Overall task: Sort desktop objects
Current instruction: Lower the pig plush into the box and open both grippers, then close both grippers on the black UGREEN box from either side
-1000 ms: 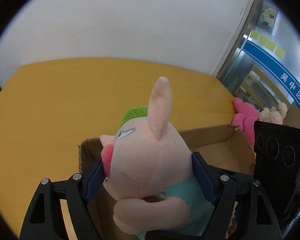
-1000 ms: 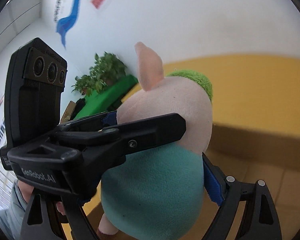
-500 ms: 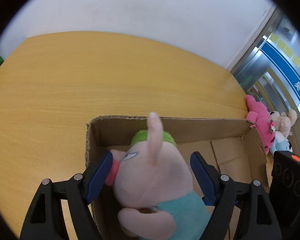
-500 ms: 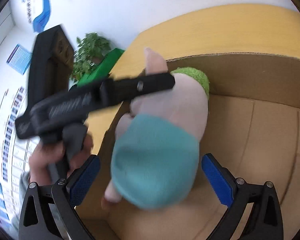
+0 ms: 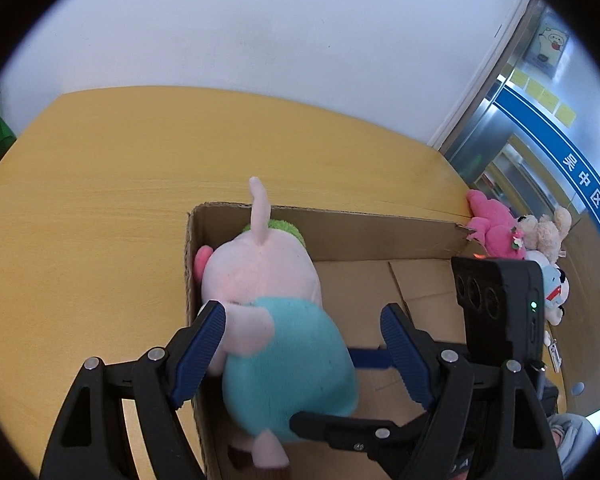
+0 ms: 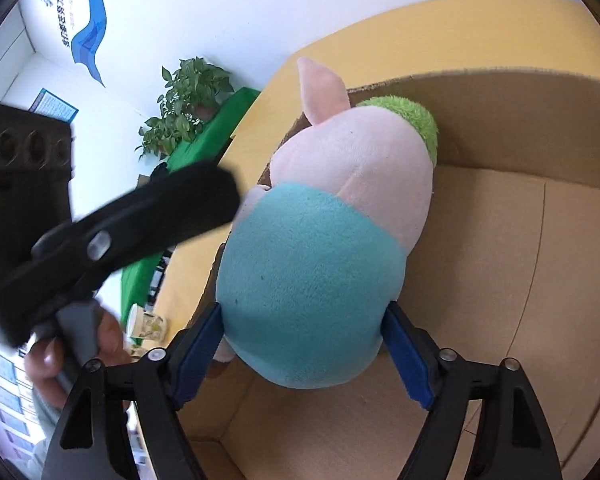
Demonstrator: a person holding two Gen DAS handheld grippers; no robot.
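Left wrist: yellow table (image 5: 100,184), white wall (image 5: 260,32)

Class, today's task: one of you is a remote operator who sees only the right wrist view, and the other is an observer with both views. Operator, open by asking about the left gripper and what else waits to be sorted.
Operator: The plush pig is inside the cardboard box, but the left gripper is a blur here. Is it gripping?
Observer: No. Its jaws stand open, with a clear gap between one pad and the pig.
Operator: Any more toys to sort?
Observer: Yes. A pink plush and a few smaller toys lie just past the box's far right corner.
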